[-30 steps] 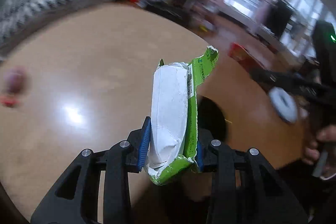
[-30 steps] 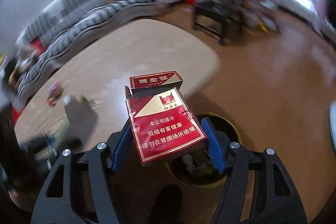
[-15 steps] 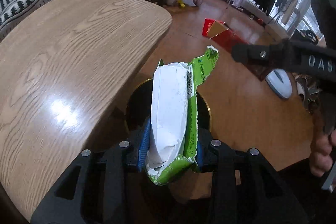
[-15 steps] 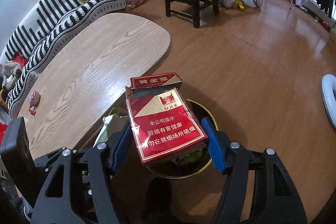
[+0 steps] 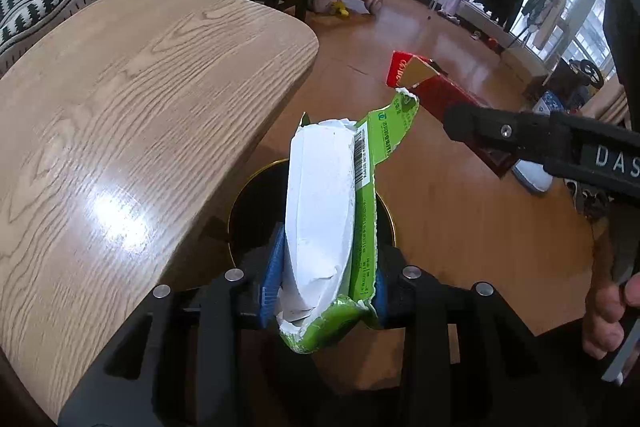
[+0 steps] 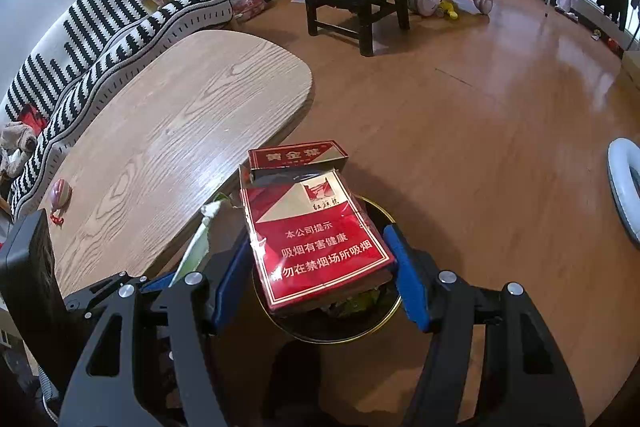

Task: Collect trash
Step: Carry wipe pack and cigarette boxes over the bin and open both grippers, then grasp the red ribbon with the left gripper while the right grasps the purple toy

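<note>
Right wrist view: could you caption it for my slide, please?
Right gripper holds a red pack above the bin.

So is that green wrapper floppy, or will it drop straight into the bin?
The green wrapper looks thin and crumpled, so it is probably light and floppy. Its torn flap curls sideways, so it may flutter. The bin sits right below, so it should probably land inside.

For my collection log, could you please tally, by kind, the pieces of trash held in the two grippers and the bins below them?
Torn green-and-white wrapper, in the left gripper: 1
Red cigarette pack, in the right gripper: 1
Black bin with gold rim, under both: 1
Total: 3
</note>
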